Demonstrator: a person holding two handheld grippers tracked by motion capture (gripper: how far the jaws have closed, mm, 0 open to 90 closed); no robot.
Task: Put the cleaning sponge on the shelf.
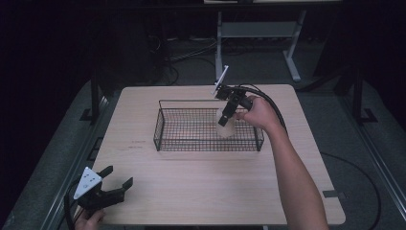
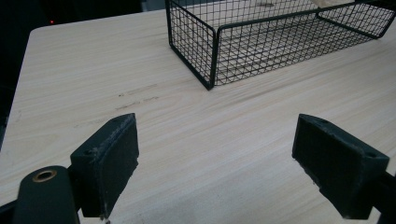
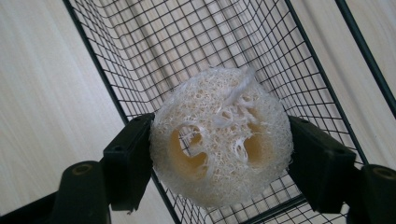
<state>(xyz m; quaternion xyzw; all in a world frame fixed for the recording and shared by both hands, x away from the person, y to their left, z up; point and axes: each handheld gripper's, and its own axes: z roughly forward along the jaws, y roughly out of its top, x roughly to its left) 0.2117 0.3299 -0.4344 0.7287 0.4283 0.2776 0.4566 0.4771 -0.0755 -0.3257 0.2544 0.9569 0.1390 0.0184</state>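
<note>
Right claw (image 3: pixel 219 154) gripping loofah slice (image 3: pixel 220 140), over wire basket (image 1: pixel 163 120)

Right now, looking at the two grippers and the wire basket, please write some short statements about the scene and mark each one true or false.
1. The right gripper is shut on a loofah sponge. True.
2. The left gripper holds a sponge too. False: its jaws stand wide open with nothing between them.
3. The wire basket stands on the wooden table. True.
4. The loofah sponge lies flat on the table outside the basket. False: it is held over the basket's right part.
5. The left gripper is beside the basket's far rim. False: it is at the near left corner of the table, apart from the basket.
</note>
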